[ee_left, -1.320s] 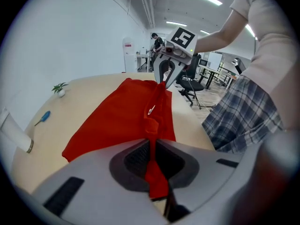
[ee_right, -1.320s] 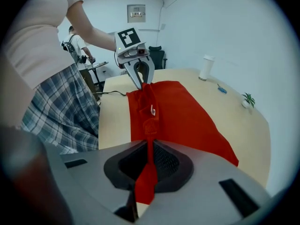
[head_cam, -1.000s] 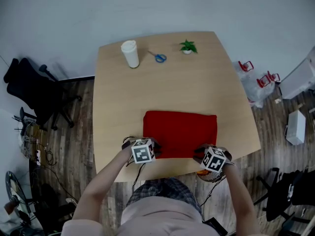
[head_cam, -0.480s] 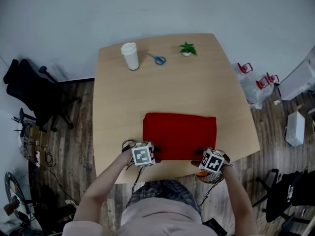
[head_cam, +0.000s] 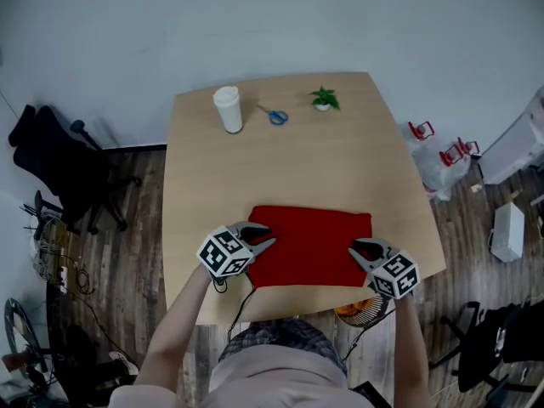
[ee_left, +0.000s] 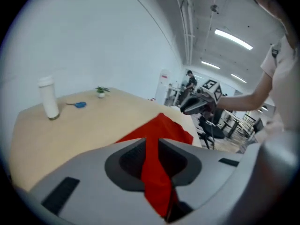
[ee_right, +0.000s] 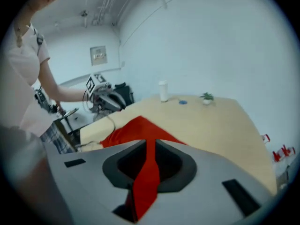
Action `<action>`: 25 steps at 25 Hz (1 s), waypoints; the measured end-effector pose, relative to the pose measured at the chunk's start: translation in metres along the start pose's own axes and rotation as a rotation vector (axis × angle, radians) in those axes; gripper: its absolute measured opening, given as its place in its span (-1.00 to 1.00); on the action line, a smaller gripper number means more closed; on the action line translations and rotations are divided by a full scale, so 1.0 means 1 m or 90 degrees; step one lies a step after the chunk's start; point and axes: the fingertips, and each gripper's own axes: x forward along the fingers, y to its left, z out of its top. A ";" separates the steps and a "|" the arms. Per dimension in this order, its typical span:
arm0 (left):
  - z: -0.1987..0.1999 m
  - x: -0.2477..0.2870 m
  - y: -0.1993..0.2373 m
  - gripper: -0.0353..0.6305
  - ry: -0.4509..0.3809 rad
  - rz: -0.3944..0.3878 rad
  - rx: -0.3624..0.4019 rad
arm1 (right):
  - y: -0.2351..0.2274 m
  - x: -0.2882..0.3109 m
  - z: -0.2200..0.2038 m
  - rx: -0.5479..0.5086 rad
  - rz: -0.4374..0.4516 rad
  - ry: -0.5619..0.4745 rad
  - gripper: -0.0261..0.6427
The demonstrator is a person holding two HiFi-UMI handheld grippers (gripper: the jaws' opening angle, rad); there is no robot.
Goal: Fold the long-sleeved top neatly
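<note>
A white cup stands near the far left corner of the table. Blue scissors lie just beside it. A little green plant sits further right. A black chair stands on the wood floor.

Left tongs, right tongs just closed on red top (corners).

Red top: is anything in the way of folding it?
Nothing visible. The left gripper and right gripper, jaws just closed further, pinch the red top by its near edge; bare table lies ahead until the cup, scissors and plant.
</note>
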 end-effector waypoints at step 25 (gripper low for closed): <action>0.133 -0.122 0.057 -0.89 -0.378 0.383 -0.056 | -0.083 -0.176 0.100 0.105 -0.506 -0.406 -0.90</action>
